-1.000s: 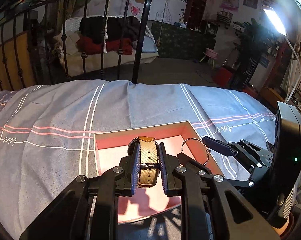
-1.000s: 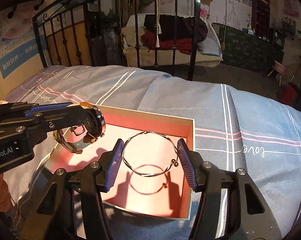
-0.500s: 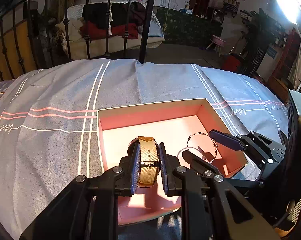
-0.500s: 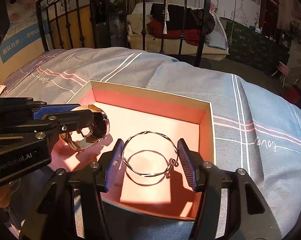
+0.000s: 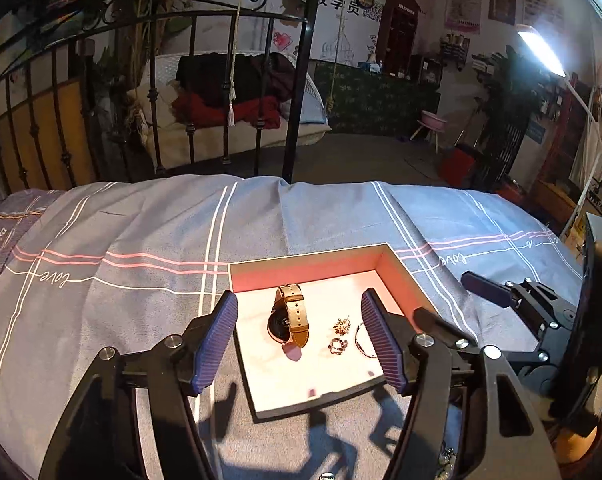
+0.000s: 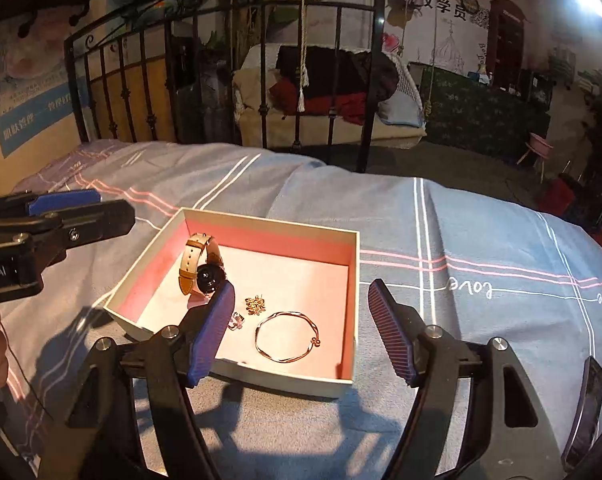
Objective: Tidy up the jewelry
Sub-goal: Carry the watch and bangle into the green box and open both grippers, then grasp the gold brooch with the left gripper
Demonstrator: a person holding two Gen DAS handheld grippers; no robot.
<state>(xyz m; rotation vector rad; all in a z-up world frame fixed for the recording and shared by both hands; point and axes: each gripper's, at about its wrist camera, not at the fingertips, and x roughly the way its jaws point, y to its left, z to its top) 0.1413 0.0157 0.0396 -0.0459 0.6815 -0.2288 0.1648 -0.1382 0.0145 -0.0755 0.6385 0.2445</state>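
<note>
An open box with pink inner walls (image 5: 313,266) (image 6: 351,280) sits on the bed. In it lie a tan-strapped watch (image 5: 291,316) (image 6: 201,268), a gold flower brooch (image 5: 342,325) (image 6: 255,304), a small ring (image 5: 338,346) (image 6: 237,321) and a thin bangle (image 6: 288,338), partly hidden behind my fingertip in the left wrist view (image 5: 361,340). My left gripper (image 5: 299,344) is open and empty above the box's near edge. My right gripper (image 6: 301,334) is open and empty above the box's near right side.
A grey-blue striped bedspread (image 5: 141,240) (image 6: 461,240) covers the bed. A black iron bed frame (image 5: 221,80) (image 6: 261,60) stands at the far edge. The right gripper's body (image 5: 541,320) is right of the box; the left one (image 6: 41,232) is at its left.
Both grippers opened and pulled back up from the box. The watch left the left gripper and the bangle left the right gripper; both now lie in the box.
</note>
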